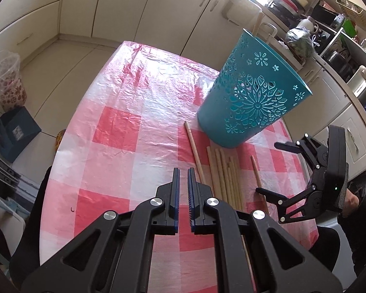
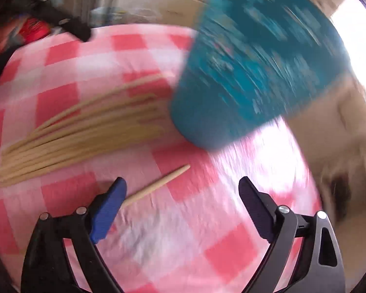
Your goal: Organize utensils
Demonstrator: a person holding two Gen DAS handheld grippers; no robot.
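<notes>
A teal perforated cup (image 1: pixel 251 90) stands on the red-and-white checked tablecloth (image 1: pixel 124 131); it shows blurred in the right wrist view (image 2: pixel 251 68). Several wooden chopsticks (image 1: pixel 223 173) lie in a bundle in front of it, also in the right wrist view (image 2: pixel 80 131). One chopstick (image 1: pixel 194 151) lies apart to the left, another (image 1: pixel 256 171) to the right, which shows near my right gripper's left finger (image 2: pixel 158 185). My left gripper (image 1: pixel 183 171) is nearly shut and empty, left of the bundle. My right gripper (image 2: pixel 183 183) is open and empty; it also shows in the left wrist view (image 1: pixel 270 168).
Cream kitchen cabinets (image 1: pixel 134 7) run behind the table. A cluttered counter (image 1: pixel 312 24) stands at the back right. A patterned bin (image 1: pixel 7 83) and a blue box (image 1: pixel 17 131) sit on the floor at the left. A wooden stick (image 1: pixel 257 24) stands out of the cup.
</notes>
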